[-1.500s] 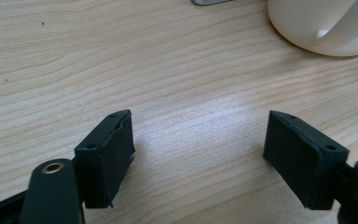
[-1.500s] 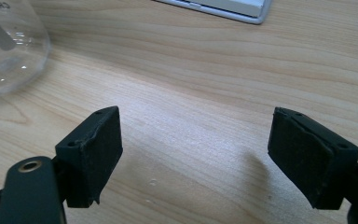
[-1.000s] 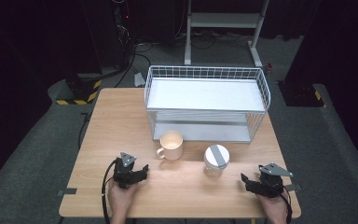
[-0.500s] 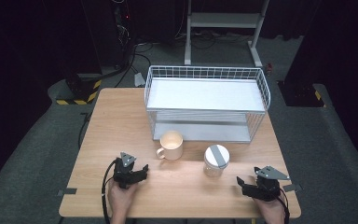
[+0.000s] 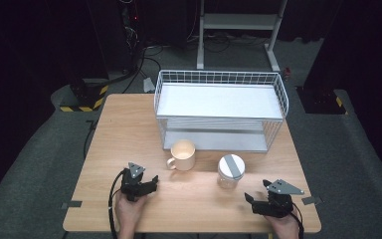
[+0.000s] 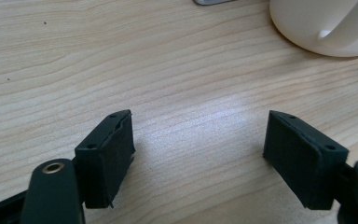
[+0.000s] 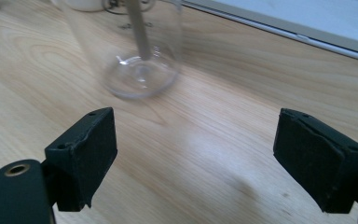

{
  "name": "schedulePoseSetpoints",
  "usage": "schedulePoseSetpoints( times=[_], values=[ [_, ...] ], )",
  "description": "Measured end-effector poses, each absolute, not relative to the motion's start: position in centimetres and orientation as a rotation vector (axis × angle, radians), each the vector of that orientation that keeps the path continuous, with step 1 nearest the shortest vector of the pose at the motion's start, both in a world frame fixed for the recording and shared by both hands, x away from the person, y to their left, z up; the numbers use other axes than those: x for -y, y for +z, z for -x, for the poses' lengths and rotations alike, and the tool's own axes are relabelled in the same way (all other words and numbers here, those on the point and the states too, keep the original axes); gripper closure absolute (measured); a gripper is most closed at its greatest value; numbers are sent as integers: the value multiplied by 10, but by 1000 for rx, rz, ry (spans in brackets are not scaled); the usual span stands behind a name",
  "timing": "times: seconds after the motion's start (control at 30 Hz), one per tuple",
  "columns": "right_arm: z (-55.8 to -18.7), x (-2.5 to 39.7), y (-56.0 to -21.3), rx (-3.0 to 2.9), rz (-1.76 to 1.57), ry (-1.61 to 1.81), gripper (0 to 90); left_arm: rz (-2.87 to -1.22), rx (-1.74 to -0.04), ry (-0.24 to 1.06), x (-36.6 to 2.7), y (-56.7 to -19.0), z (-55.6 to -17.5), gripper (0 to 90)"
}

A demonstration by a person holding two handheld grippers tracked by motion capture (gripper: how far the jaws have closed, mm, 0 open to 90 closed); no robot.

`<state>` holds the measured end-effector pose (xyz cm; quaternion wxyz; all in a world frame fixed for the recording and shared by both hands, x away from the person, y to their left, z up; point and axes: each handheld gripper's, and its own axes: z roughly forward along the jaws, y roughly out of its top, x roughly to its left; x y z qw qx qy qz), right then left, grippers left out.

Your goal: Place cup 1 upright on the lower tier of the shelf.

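Resting on the table [image 5: 104, 149], both grippers spread wide, left gripper [image 5: 149, 183] near unmarked mug [image 5: 183, 154], right gripper [image 5: 250, 201] near unlabelled jar [image 5: 230, 171].

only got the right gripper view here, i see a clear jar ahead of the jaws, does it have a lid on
Observer: Yes. In the high view the jar carries a white lid with a grey stripe across it.
Operator: anything next to it
Observer: A cream mug stands to its left, apart from it, with its handle pointing left.
Operator: is the left hand-held gripper holding something
Observer: No. The left hand-held gripper is open over the bare table, with the mug just beyond its jaws.
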<state>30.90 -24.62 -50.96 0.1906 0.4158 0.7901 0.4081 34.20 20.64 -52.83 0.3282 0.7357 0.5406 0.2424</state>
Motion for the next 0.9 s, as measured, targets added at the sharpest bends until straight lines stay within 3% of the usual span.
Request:
schedulePoseSetpoints(
  times=[0.9],
  values=[
    [-312, 198, -501, -2241, -1014, 1201, 100, -1931, -1414, 636, -207, -528, -342, 243]
  ],
)
